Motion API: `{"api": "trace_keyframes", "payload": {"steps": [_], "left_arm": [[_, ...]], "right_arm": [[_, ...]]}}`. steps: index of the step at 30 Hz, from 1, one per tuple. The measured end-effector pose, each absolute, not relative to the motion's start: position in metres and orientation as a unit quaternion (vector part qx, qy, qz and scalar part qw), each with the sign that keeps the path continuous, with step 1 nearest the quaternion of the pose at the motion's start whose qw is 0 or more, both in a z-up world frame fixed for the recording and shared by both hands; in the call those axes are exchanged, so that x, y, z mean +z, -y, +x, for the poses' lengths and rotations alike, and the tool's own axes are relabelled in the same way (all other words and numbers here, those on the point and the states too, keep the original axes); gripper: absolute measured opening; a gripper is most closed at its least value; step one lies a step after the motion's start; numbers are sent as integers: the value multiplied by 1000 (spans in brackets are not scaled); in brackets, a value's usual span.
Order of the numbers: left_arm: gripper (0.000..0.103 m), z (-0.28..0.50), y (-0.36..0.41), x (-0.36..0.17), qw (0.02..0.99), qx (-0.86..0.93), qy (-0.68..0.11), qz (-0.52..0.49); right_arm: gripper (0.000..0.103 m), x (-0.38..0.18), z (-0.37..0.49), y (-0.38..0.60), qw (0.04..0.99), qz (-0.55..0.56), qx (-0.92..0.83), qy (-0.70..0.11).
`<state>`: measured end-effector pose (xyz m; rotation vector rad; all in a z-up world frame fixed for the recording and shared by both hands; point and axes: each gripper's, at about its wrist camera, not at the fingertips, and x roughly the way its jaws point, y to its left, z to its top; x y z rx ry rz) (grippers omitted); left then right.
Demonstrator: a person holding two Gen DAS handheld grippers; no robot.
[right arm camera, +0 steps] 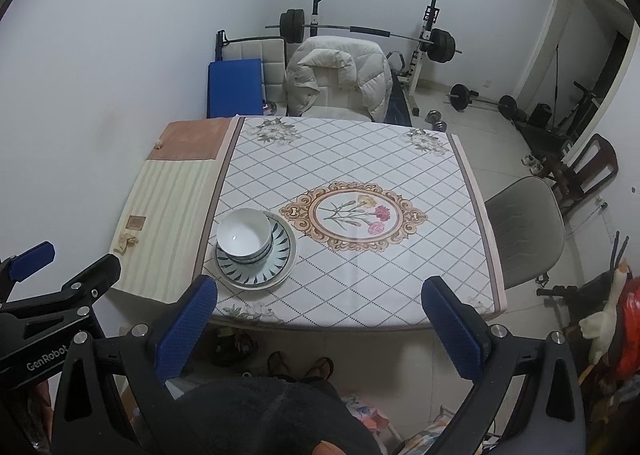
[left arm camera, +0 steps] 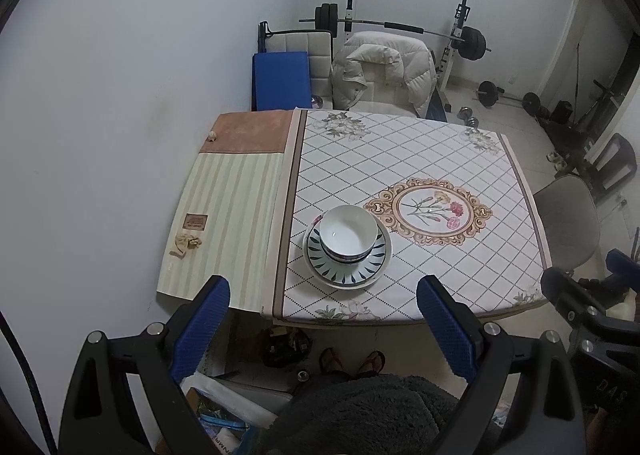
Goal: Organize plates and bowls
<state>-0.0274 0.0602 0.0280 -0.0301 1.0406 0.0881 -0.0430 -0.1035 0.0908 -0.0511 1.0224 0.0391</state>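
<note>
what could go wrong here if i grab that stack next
1. The bowls sit off-centre on the plates, shifted toward the far-left rim; lifting the plates alone might tip or slide them.
2. The stack rests on a loose tablecloth near the table's front edge, so dragging it could bunch the cloth or push the stack off.
3. The left gripper and right gripper are both open and close together, so they might collide.

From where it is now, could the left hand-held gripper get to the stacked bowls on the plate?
Probably yes. The left hand-held gripper is open and held back from the table edge, with the bowls stacked on the plate directly ahead. Only bare tablecloth lies between; nothing blocks the approach.
</note>
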Motion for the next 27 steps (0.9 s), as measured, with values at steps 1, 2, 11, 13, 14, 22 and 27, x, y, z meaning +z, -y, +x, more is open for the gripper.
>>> {"api": "trace_keyframes", "payload": {"steps": [1, 2, 11, 13, 14, 22, 27], "left_arm": [[96, -27, -60, 28, 867, 42, -496, -15], [96, -27, -61, 28, 868, 42, -495, -15], [96, -25, -63, 28, 867, 42, -496, -14], [96, -26, -62, 28, 867, 44, -495, -14], [96, -27, -62, 28, 868, 45, -495, -15], [96, -31, -61, 30, 870, 47, -491, -17], [96, -32, -61, 32, 870, 45, -490, -18]], "right_arm": [[103, 91, -42, 104, 871, -24, 18, -490], [103, 91, -42, 104, 871, -23, 18, -490], [103, 91, -38, 106, 870, -23, 17, -492], [103, 91, -38, 106, 870, -23, 17, -493], [103, 92, -38, 106, 869, -23, 18, -493], [103, 92, -35, 107, 870, -24, 18, -493], [103, 93, -35, 107, 870, -25, 15, -492]]}}
